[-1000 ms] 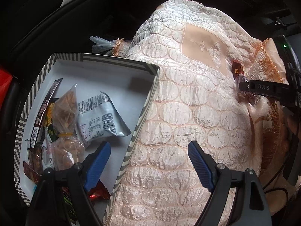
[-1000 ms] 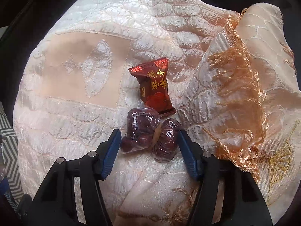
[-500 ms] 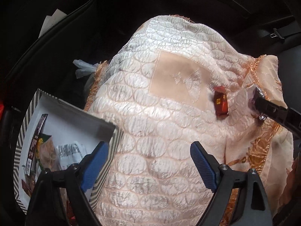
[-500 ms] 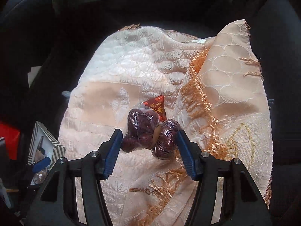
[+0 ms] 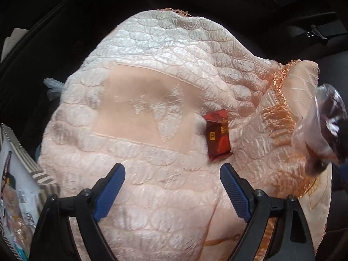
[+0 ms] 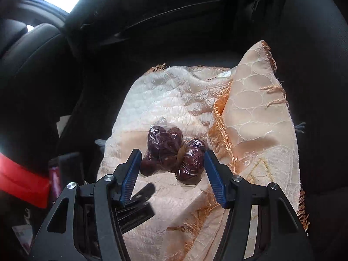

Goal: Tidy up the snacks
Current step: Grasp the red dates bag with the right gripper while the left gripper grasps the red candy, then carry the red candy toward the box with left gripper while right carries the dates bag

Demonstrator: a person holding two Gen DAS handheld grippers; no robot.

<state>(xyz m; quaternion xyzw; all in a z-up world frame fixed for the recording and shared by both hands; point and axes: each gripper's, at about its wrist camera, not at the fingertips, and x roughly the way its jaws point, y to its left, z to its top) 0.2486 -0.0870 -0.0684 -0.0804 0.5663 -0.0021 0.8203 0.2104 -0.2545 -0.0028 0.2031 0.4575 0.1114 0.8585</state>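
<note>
Right hand-held gripper (image 6: 171, 163): blue pads pinch a clear bag of dark red fruit (image 6: 173, 152) from both sides, a rubber band cinching its middle; bag lifted clear of the peach quilted cloth (image 6: 163, 100) below. Left hand-held gripper (image 5: 173, 187): jaws have just been opening, now spread wide, nothing between them, hanging over the cloth. Red foil snack packet (image 5: 218, 138) lies on the cloth just beyond the left gripper's right pad. Striped-rim box (image 5: 37, 171) at far left edge holds several wrapped snacks. Cloth, fringed in orange, drapes a dark car seat (image 6: 315, 65).
</note>
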